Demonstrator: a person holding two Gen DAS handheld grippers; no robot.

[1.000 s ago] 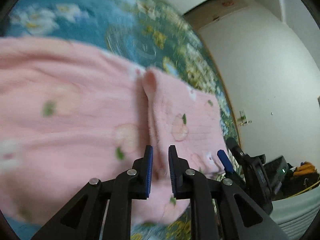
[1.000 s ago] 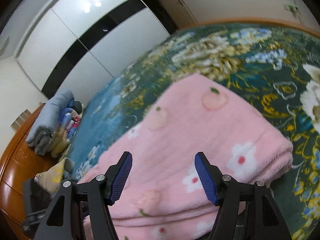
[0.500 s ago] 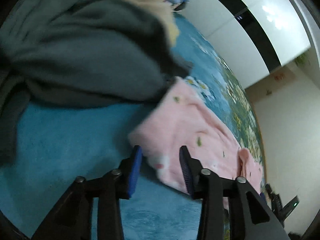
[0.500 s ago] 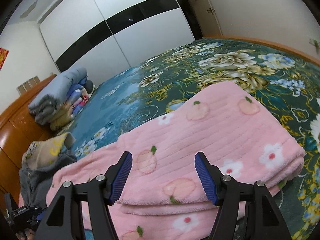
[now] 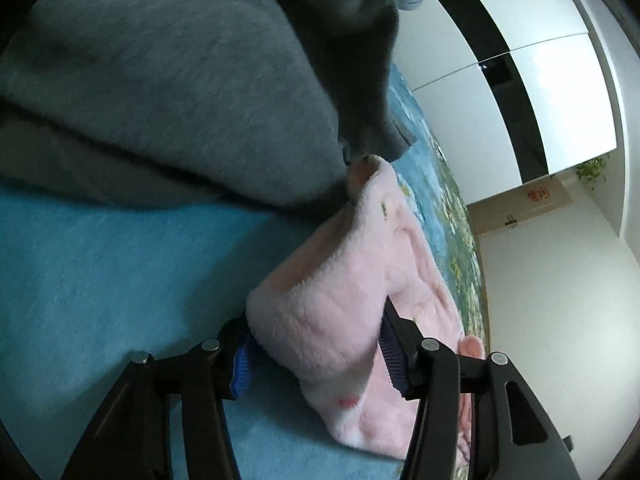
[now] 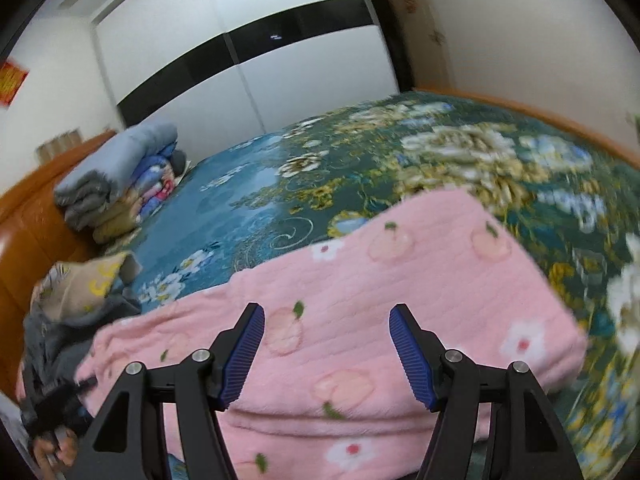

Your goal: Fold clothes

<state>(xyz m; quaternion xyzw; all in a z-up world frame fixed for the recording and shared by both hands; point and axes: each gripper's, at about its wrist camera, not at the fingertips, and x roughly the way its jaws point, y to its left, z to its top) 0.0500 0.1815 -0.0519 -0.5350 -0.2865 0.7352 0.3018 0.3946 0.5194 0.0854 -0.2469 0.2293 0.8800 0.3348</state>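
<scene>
A pink fleece garment (image 6: 400, 304) with peach and flower prints lies folded on the floral bedspread (image 6: 360, 168). In the left wrist view its thick end (image 5: 320, 316) sits between the jaws of my left gripper (image 5: 316, 350), which stand wide apart around it, not closed. My right gripper (image 6: 338, 354) is open and empty, hovering just above the middle of the pink garment. The left gripper's black body (image 6: 56, 400) shows at the garment's left end in the right wrist view.
A grey fleece garment (image 5: 172, 80) is piled right beside the pink one's end. Stacked folded quilts (image 6: 120, 176) sit by the wooden headboard (image 6: 24, 224). A white and black wardrobe (image 6: 248, 64) stands behind the bed.
My left gripper has swung to the garment's far end beside the grey pile, opened wider and pushed in around the pink edge. The right gripper stayed open above the garment.
</scene>
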